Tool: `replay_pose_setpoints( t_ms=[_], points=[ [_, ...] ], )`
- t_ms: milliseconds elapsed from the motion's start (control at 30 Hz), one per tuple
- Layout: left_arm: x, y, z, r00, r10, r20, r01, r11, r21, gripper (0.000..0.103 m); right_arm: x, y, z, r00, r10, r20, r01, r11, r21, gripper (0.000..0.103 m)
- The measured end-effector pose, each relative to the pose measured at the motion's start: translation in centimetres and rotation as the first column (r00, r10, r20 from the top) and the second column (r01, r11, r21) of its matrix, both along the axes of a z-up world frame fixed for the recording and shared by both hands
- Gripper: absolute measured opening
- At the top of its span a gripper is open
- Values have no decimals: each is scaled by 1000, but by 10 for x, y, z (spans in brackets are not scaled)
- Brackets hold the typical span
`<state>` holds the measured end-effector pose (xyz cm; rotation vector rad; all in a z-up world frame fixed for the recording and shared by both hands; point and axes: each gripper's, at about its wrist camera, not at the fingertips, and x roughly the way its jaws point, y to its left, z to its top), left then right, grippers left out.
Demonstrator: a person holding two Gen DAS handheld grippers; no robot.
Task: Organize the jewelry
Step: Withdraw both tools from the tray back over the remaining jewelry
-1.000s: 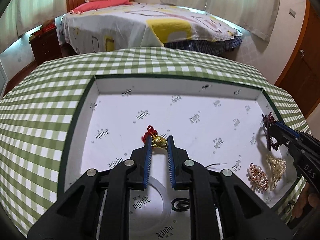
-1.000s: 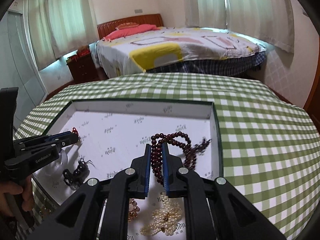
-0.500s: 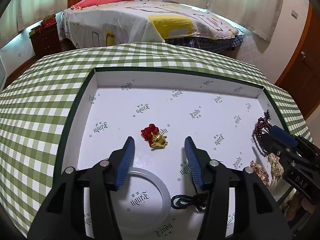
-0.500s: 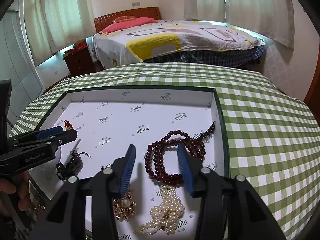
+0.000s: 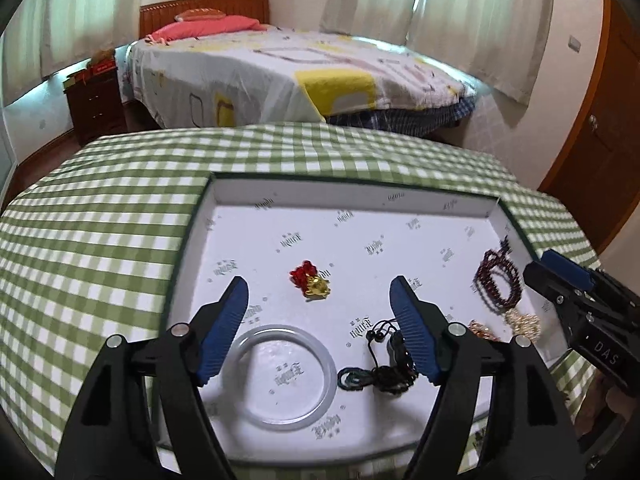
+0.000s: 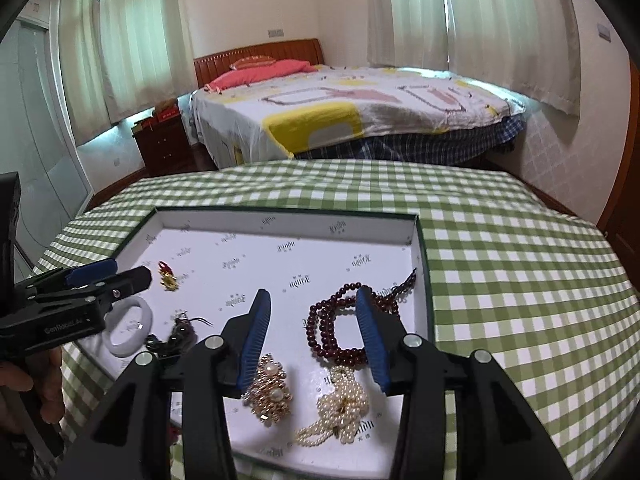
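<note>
Both my claws hang wide apart and grip nothing: my left claw (image 5: pixel 318 298) above the white tray (image 5: pixel 352 194) on the checked table (image 5: pixel 100 240), my right claw (image 6: pixel 312 312) over its right side. The gold charm with red knot (image 5: pixel 311 280) lies between my left fingers, the pale bangle (image 5: pixel 288 372) nearer, the dark cord piece (image 5: pixel 384 368) partly behind my right finger. Dark red beads (image 6: pixel 340 328), pearl strand (image 6: pixel 340 408) and gold brooch (image 6: pixel 270 394) lie under my right claw. A bed (image 6: pixel 360 108) stands beyond
</note>
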<state>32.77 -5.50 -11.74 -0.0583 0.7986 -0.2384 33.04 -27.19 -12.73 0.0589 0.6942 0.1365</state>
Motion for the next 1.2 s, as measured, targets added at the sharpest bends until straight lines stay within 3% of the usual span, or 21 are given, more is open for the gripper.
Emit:
replay_pose_setpoints(
  t_ms=[367, 600, 900, 1200],
  points=[
    [-50, 33, 35, 992, 76, 100, -68, 994, -79, 72, -47, 6, 20, 997, -28, 73, 28, 1000, 0, 44],
    [-86, 38, 32, 986, 90, 140, -81, 994, -68, 72, -78, 13, 12, 997, -27, 73, 28, 1000, -4, 44],
    [-126, 27, 2, 994, 54, 96, -55, 998, 8, 72, -110, 21, -7, 998, -25, 50, 24, 1000, 6, 44],
    [-142, 13, -30, 1000, 20, 2, -20, 999, 33, 69, -135, 27, -22, 1000, -3, 23, 3, 1000, 16, 44]
  ],
)
